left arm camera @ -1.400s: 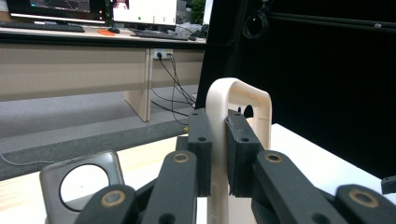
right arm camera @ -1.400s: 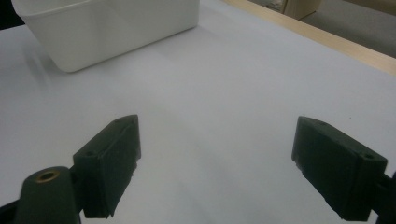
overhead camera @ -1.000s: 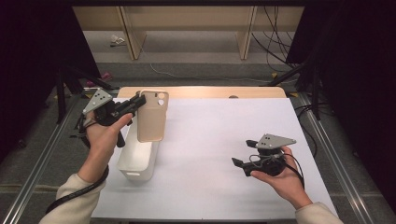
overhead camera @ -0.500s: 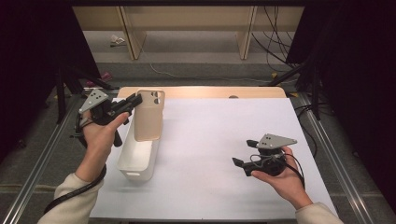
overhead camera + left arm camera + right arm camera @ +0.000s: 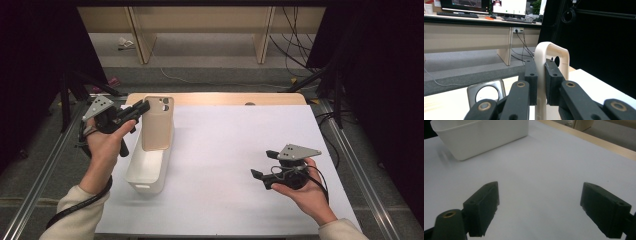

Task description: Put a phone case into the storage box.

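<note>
High view: the left gripper (image 5: pixel 140 109) grasps a beige phone case (image 5: pixel 158 124), held upright above the white bin (image 5: pixel 146 170); the right gripper (image 5: pixel 265 165) rests apart, its jaws spread over the table (image 5: pixel 225 150). Left gripper view: both pads (image 5: pixel 531 77) clamp the case's edge. Right gripper view: jaws wide, nothing between them, the bin beyond them.

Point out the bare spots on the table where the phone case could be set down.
The white table is bare between the white bin and the right gripper, and across its far right corner. The near edge between the forearms is free too. It is crowded at the left, where the left gripper holds the phone case upright over the bin.
</note>
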A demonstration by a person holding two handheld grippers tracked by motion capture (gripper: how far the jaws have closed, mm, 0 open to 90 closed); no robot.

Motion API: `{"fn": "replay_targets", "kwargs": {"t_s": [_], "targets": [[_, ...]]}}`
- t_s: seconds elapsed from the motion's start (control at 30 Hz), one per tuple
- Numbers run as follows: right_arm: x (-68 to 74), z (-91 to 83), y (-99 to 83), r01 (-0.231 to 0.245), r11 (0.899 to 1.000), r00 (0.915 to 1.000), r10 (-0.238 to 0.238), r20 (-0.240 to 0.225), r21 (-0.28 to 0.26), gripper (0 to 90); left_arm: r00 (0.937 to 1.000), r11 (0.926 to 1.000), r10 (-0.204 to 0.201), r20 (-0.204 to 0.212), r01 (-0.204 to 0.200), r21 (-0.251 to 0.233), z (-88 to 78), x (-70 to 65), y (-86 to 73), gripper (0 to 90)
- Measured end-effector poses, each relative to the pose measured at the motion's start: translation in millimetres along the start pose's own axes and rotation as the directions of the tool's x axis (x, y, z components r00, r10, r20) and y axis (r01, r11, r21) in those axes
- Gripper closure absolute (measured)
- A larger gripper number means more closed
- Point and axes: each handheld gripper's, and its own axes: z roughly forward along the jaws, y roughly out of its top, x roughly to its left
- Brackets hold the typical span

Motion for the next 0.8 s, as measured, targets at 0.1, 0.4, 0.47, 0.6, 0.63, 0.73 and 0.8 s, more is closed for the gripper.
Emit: {"fn": "replay_targets", "kwargs": {"t_s": [0.1,0.4,0.47,0.6,0.63,0.73,0.8], "targets": [[-0.2,-0.4,-0.4,-0.001,1.0,1.0,0.001,0.002,-0.002,16.3,1.0,1.0,0.001,-0.003,-0.001,-0.001,-0.6,1.5,0.4,81.9],[-0.8,-1.2,-1.0,-0.006,1.0,1.0,0.006,-0.001,-0.001,16.3,1.0,1.0,0.001,-0.002,-0.001,-0.004,0.3,5.6,0.7,81.9],[-0.8,-1.2,-1.1,-0.007,1.0,1.0,0.007,0.0,0.0,16.3,1.0,1.0,0.0,-0.004,0.0,-0.006,0.3,7.3,1.7,81.9],[-1.0,-0.4,-1.4,-0.009,1.0,1.0,0.009,0.0,-0.001,16.3,0.9999,1.0,-0.002,-0.011,0.002,-0.006,1.2,11.3,2.0,81.9],[-1.0,-0.3,-1.4,-0.009,1.0,1.0,0.009,0.0,0.0,16.3,0.9999,1.0,-0.003,-0.012,0.003,-0.005,1.3,11.9,1.8,81.9],[-1.1,-0.4,-1.4,-0.012,1.0,0.9999,0.012,0.0,-0.002,16.3,0.9998,0.9999,-0.011,-0.015,0.01,-0.009,2.2,15.0,1.7,81.9],[-1.4,-0.3,-1.7,-0.014,1.0,0.9999,0.014,0.0,-0.001,16.3,0.9997,0.9998,-0.015,-0.018,0.015,-0.015,3.1,17.4,2.8,81.9]]}}
